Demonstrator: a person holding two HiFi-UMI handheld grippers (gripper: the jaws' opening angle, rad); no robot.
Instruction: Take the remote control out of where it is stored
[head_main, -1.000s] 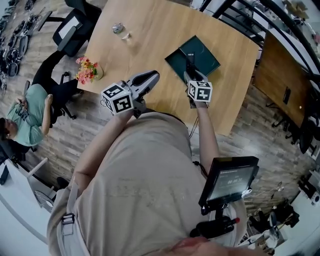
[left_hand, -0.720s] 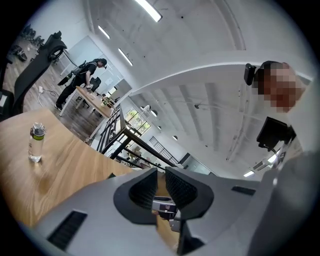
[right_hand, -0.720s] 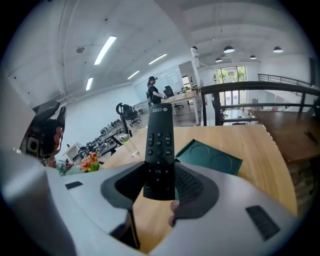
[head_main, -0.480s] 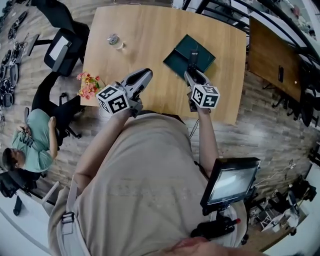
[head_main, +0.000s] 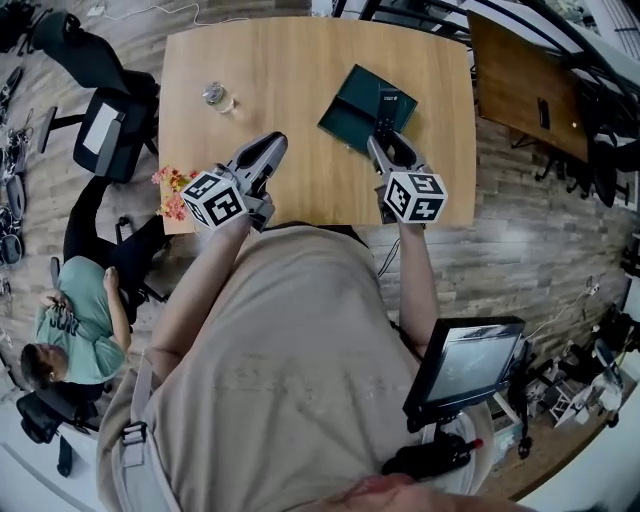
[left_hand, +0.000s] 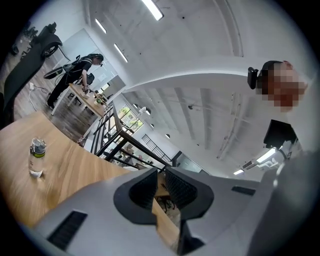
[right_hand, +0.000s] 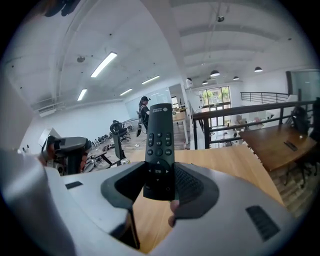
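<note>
Lifted higher than a moment ago: remote (right_hand: 160, 145) now up in the air, off the green tray (head_main: 345, 105) toward the table's (head_main: 280, 70) right edge. Gripped tight at its bottom end by the right gripper (head_main: 386, 145). Only a thin gap between the left gripper's (left_hand: 159, 187) jaws, nothing inside, hanging over the near edge. Keep squeezing firmly, lift slow and straight, and steer clear of the tray.

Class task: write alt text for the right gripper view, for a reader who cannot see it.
A black remote control stands upright, buttons facing the camera, clamped between the jaws of the right gripper. Behind it lies a light wooden table, in a large open office with strip lights on the ceiling.
</note>
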